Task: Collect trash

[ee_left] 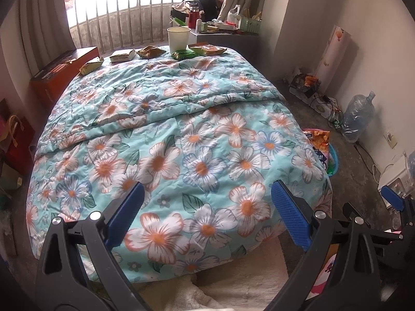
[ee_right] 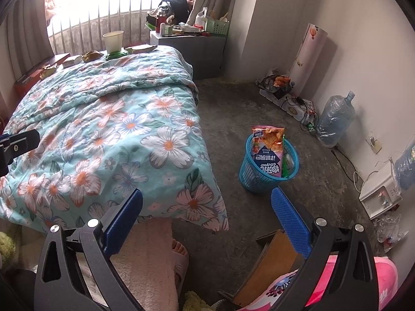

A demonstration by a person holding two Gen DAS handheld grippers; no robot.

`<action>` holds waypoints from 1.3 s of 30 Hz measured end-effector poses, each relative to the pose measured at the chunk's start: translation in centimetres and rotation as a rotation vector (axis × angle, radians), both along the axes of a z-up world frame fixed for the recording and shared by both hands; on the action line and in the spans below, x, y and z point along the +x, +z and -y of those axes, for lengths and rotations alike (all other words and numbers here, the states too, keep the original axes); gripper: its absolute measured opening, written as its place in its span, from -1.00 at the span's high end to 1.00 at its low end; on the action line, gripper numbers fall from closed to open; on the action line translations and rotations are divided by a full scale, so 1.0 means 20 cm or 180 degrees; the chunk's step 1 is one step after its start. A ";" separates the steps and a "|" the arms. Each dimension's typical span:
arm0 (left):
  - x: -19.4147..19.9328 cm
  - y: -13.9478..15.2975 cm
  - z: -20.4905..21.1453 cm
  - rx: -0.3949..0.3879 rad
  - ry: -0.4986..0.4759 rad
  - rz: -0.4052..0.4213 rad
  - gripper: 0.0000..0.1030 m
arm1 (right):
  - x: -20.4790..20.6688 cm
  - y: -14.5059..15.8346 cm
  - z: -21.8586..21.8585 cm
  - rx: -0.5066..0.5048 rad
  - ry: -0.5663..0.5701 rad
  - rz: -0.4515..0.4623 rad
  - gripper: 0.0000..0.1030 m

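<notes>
**Blue-padded claws wide, trash at far end of bed**

Blue pads of left claw (ee_left: 207, 202) spread wide, empty, over near edge of floral quilt (ee_left: 181, 134). Right claw (ee_right: 207, 207) likewise wide, empty, above bare floor (ee_right: 259, 108) beside bed. Just past it: blue basket (ee_right: 256, 178) on floor, snack bag (ee_right: 268, 150) standing inside. Far end of quilt: row of snack wrappers (ee_left: 149, 51), paper cup (ee_left: 178, 39) among them.
</notes>
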State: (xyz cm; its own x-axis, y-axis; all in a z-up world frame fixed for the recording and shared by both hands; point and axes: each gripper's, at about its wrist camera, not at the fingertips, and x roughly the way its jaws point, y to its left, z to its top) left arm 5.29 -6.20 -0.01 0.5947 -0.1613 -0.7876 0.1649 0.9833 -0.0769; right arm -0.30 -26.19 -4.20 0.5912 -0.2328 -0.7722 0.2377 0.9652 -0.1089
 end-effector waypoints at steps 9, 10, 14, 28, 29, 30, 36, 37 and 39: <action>0.01 0.01 0.02 0.0058 0.0067 0.0055 -0.83 | -0.01 0.00 0.04 0.0002 -0.0043 0.0001 -0.87; 0.01 0.01 0.02 0.0050 0.0071 0.0050 -0.83 | -0.01 0.01 0.04 0.0002 -0.0051 0.0005 -0.87; 0.01 0.01 0.02 0.0063 0.0042 0.0062 -0.83 | -0.02 0.01 0.06 0.0022 -0.0081 0.0013 -0.87; 0.01 0.00 0.03 0.0039 0.0055 0.0047 -0.83 | -0.03 0.02 0.07 0.0010 -0.0097 0.0013 -0.87; 0.00 0.00 0.03 0.0040 0.0058 0.0051 -0.83 | -0.03 0.02 0.07 0.0012 -0.0097 0.0015 -0.87; 0.01 0.00 0.03 0.0042 0.0055 0.0052 -0.83 | -0.03 0.02 0.07 0.0012 -0.0097 0.0016 -0.87; 0.00 0.00 0.03 0.0040 0.0056 0.0051 -0.83 | -0.03 0.02 0.07 0.0012 -0.0089 0.0013 -0.87; 0.00 0.00 0.03 0.0038 0.0058 0.0051 -0.83 | -0.03 0.02 0.07 0.0011 -0.0089 0.0010 -0.87; 0.00 0.00 0.03 0.0039 0.0059 0.0051 -0.83 | -0.03 0.02 0.07 0.0014 -0.0085 0.0011 -0.87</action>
State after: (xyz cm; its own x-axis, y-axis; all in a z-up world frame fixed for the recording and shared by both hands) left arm 5.38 -6.72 0.05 0.6100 -0.1404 -0.7799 0.1476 0.9871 -0.0623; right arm -0.89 -27.53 -3.75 0.5874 -0.2451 -0.7713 0.2637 0.9590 -0.1039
